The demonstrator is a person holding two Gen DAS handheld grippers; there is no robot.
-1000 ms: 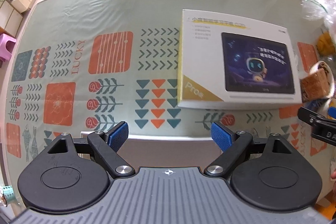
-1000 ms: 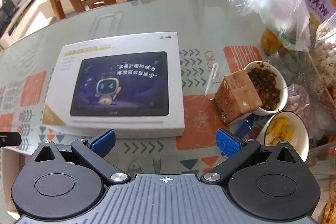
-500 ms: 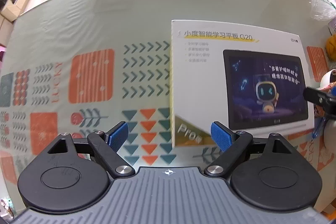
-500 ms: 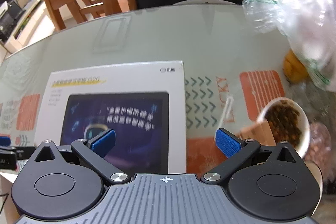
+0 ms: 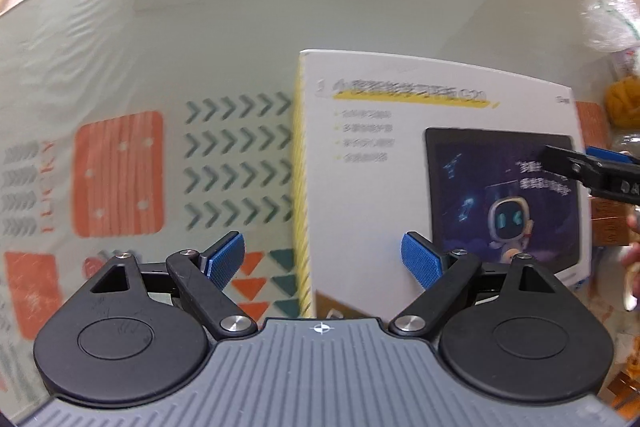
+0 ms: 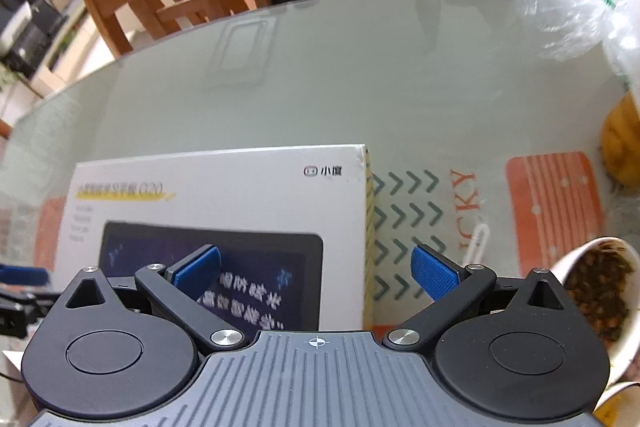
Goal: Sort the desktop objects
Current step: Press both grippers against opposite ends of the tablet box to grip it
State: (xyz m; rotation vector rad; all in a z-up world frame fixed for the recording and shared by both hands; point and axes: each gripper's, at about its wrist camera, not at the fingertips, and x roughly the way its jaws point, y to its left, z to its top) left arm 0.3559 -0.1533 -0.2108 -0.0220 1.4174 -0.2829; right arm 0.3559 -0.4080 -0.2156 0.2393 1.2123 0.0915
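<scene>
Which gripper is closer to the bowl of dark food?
Right. The right gripper sits just left of the bowl of dark food; the left gripper straddles the tablet box's far left edge.

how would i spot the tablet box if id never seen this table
On the glass-topped table with the patterned cloth, look left of the white bowl of dark food. The flat white box there is the only thing picturing a tablet screen with a cartoon robot.

Each gripper, left point(image 5: 322, 259) and right point(image 6: 316, 273), has a ribbed grey body bearing a small crosshair mark, two round black discs, black link arms with silver screws, and textured blue finger pads point(image 5: 226, 257).
</scene>
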